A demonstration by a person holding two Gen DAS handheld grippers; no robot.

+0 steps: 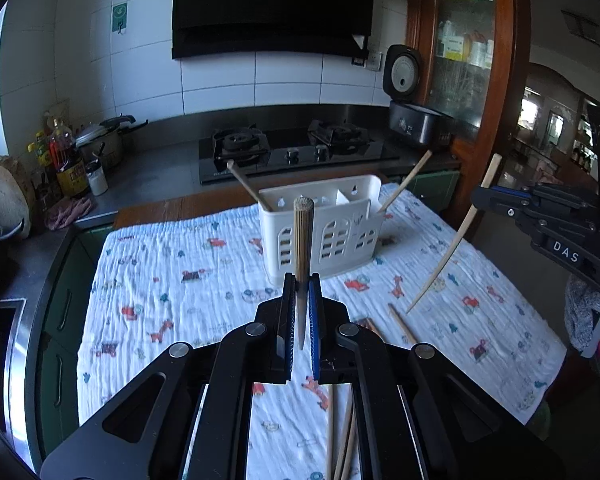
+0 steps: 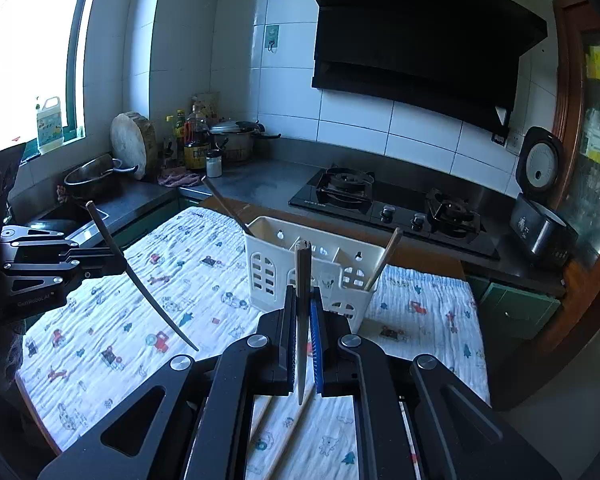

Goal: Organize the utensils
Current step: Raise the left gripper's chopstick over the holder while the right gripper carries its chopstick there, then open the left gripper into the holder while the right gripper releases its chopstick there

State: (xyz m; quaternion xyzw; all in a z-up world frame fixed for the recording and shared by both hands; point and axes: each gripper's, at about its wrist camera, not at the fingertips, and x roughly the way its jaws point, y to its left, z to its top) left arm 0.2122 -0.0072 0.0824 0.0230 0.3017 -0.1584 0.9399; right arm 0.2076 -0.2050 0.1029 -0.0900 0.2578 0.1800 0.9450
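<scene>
Each tool pinches one chopstick above the table: the left tool [image 1: 300, 280] and the right tool [image 2: 302, 292]. The white holder [image 1: 324, 224] waits ahead; next, lower each tip-first into a compartment.

White tiled walls [image 2: 380, 120], a black range hood [image 1: 272, 8] above the gas hob [image 1: 296, 152], bright window [image 2: 28, 52] far left.

loose chopsticks [image 1: 342, 440] run off the bottom edge behind the left claw [image 1: 300, 308], their count unclear
</scene>
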